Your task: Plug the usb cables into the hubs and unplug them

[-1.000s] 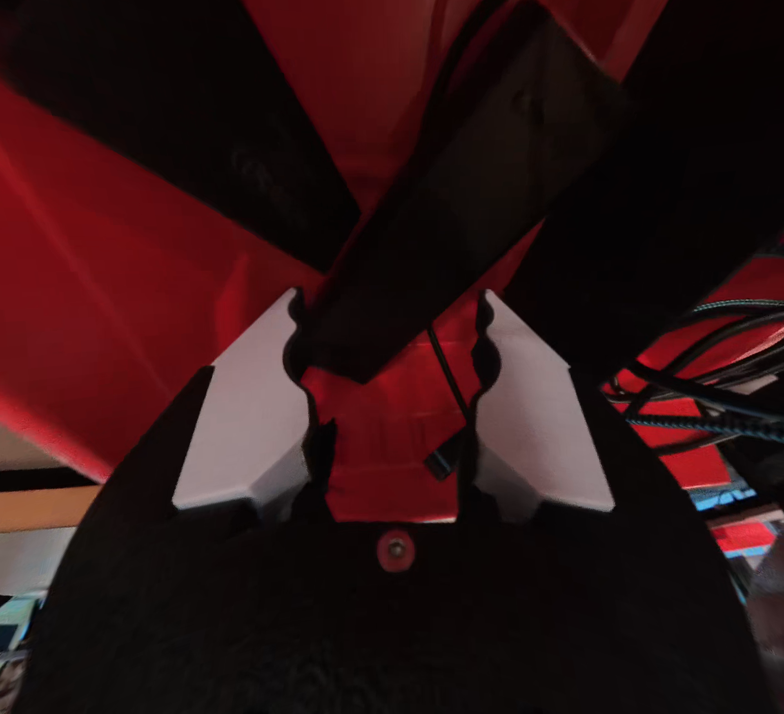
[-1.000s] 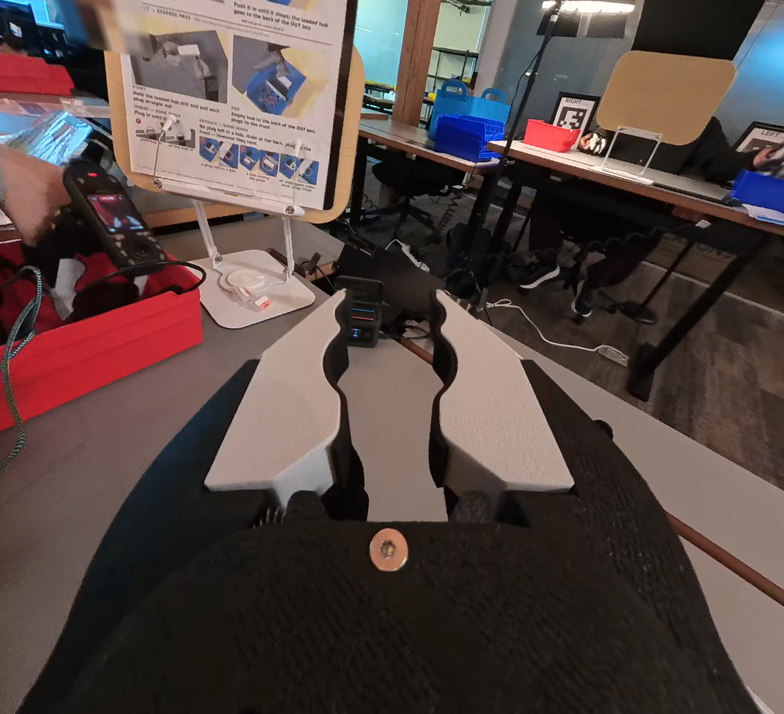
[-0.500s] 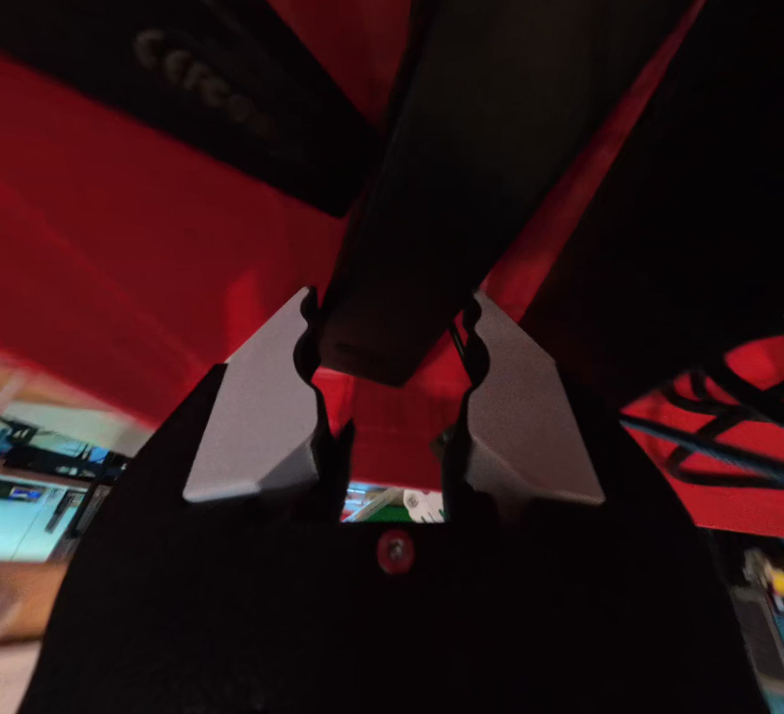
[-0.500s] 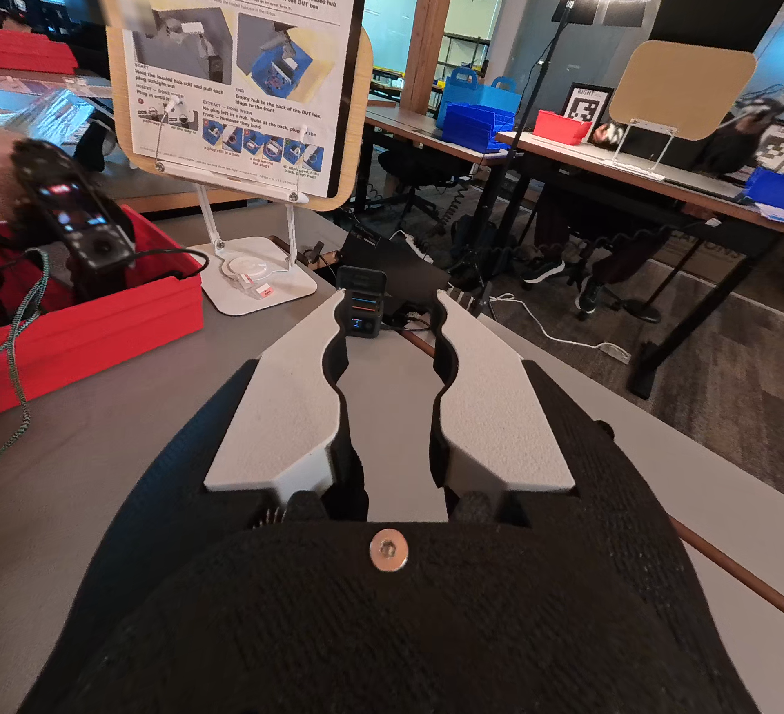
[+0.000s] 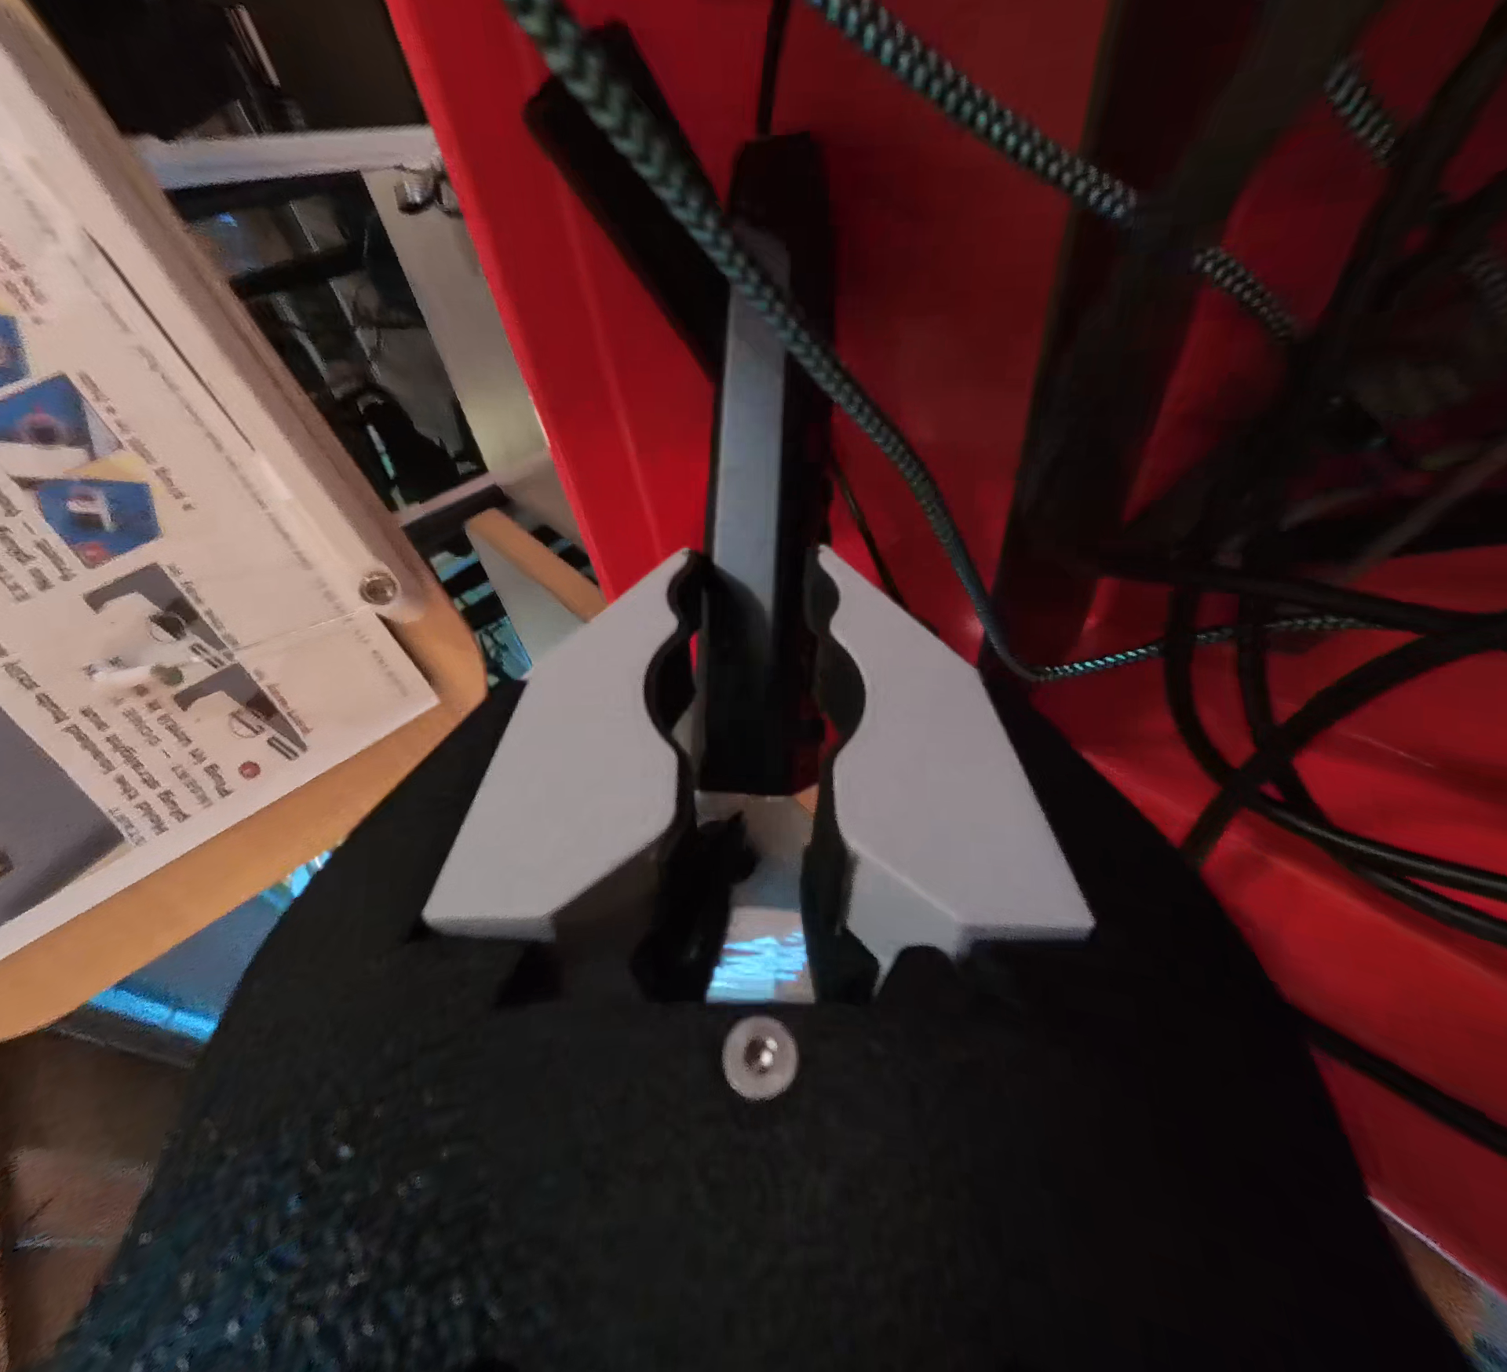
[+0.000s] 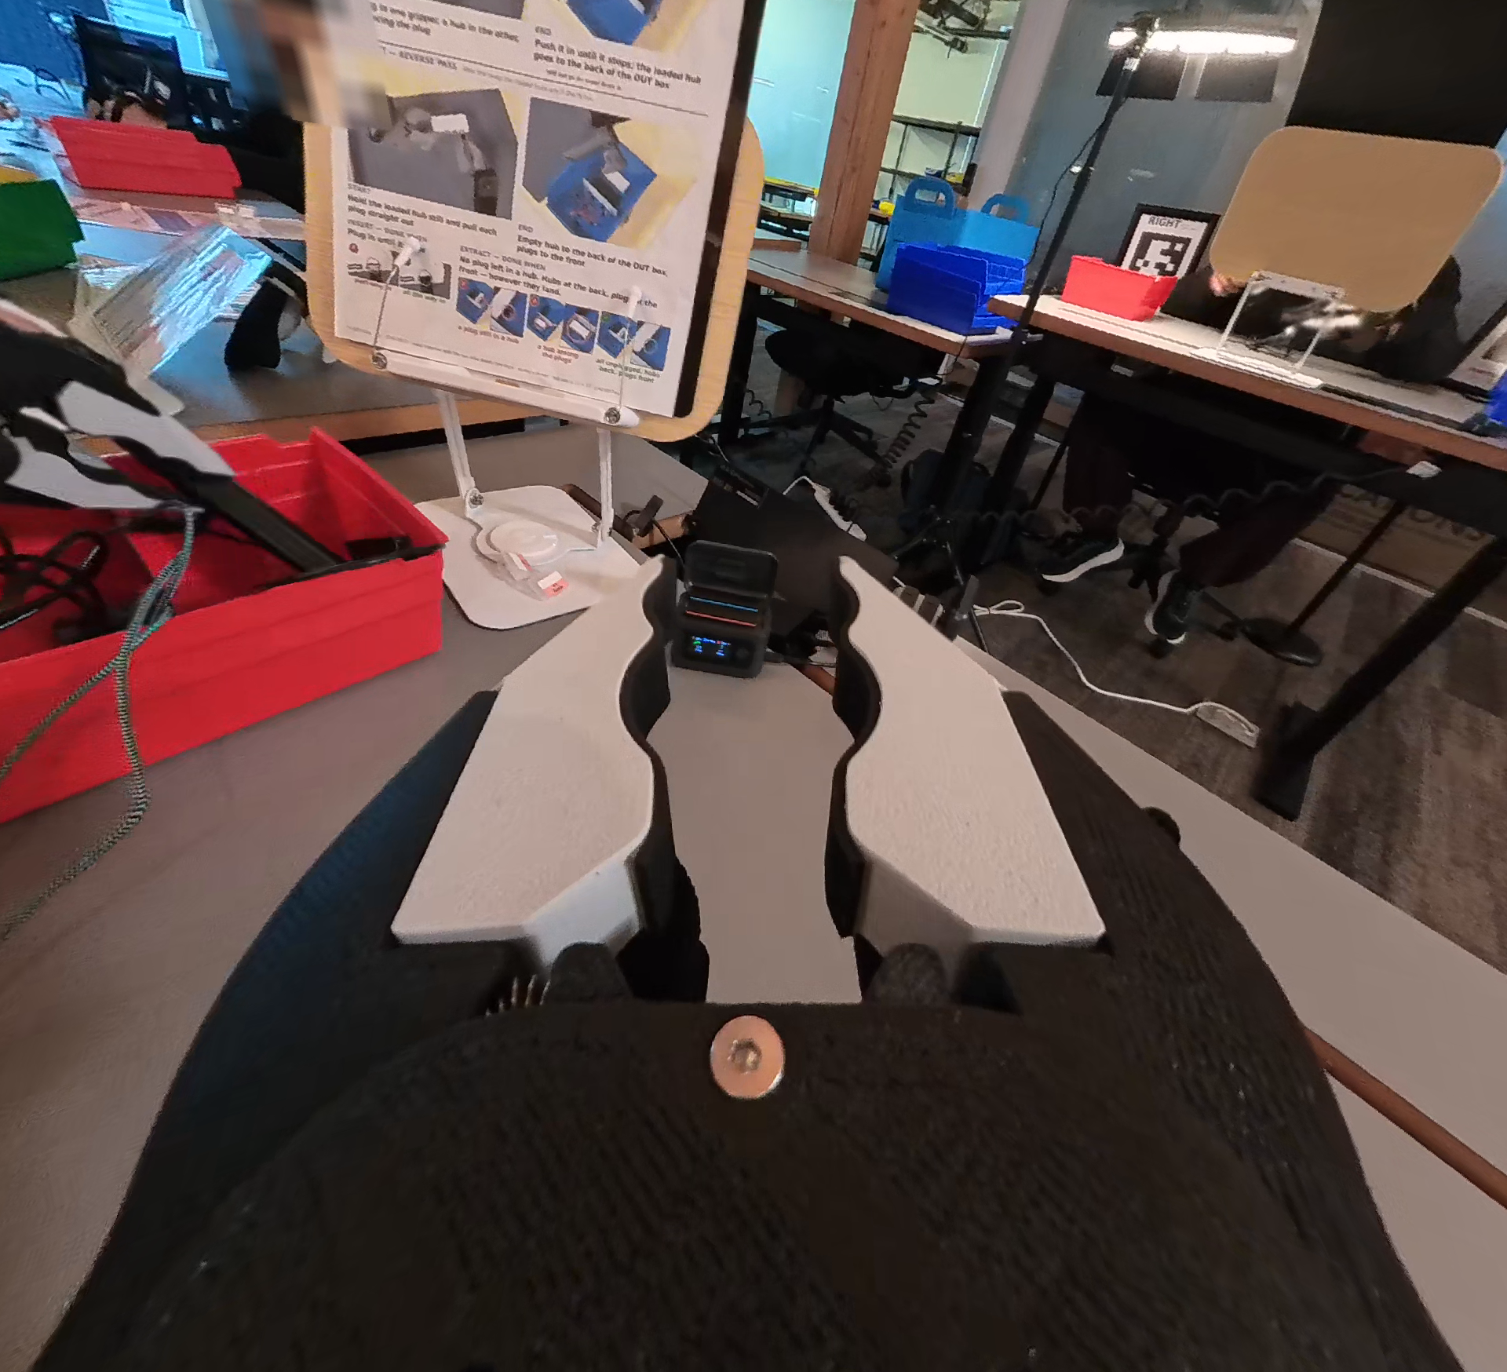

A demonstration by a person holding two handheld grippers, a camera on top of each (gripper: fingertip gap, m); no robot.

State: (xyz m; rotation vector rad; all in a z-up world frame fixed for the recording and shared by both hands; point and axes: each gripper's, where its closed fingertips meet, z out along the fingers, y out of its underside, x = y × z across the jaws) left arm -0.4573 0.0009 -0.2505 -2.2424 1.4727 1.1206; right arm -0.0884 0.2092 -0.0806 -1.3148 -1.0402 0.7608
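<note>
The grey table (image 6: 245, 884) fills the lower half of the right wrist view, its far edge running to the right toward other desks. On it, at the left of that frame, sits the red bin (image 6: 245, 648), whose red walls also cover the upper middle and right of the left wrist view. An instruction board (image 6: 538, 134) on a white stand rises at the upper centre of the right wrist view, just behind the bin, and shows tilted at the left edge of the left wrist view. The right gripper (image 6: 746, 648) occupies the lower centre of its own frame, its white fingers spread apart with nothing between them, hovering above bare table. Beyond its fingertips stands a small black device with a lit screen (image 6: 722, 611). The left gripper (image 5: 754, 648) is clenched on a long black hub (image 5: 762, 452), which stands narrow-edge-on between the fingers and reaches up the middle of the frame; in the right wrist view that hub slants down into the bin from the far left. A braided green-black cable (image 5: 734, 224) crosses in front of the hub, and thin black cables (image 5: 1305, 680) tangle at the right, crowding the bin.
</note>
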